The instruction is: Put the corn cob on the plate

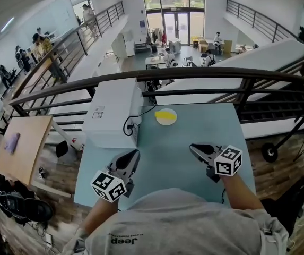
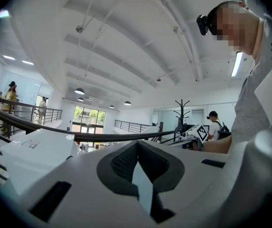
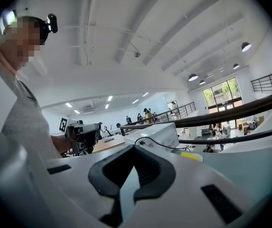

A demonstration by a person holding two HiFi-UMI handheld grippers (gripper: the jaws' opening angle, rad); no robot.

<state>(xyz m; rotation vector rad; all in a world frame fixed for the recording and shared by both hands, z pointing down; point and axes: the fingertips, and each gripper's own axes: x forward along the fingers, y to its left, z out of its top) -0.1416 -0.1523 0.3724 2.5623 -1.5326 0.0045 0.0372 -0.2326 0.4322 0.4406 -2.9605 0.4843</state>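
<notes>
Here, left claw (image 1: 135,154) and right claw (image 1: 193,148) hover closed, empty, over the blue table (image 1: 199,124) by a railing (image 1: 194,74).

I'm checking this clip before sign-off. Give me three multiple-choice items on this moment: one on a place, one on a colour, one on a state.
1. Where is the plate?
A. On the table, just right of the white box
B. On top of the box
C. In a claw

2. What colour is the thing on the plate?
A. Red
B. Yellow
C. Green

3. The left claw and right claw are:
A. Wide open
B. Shut on the plate
C. Shut, holding nothing

Answers:
1. A, the head view shows it beside the box.
2. B, there is a yellow patch on the white plate.
3. C, each claw's own view shows the jaws together with nothing between them.
</notes>
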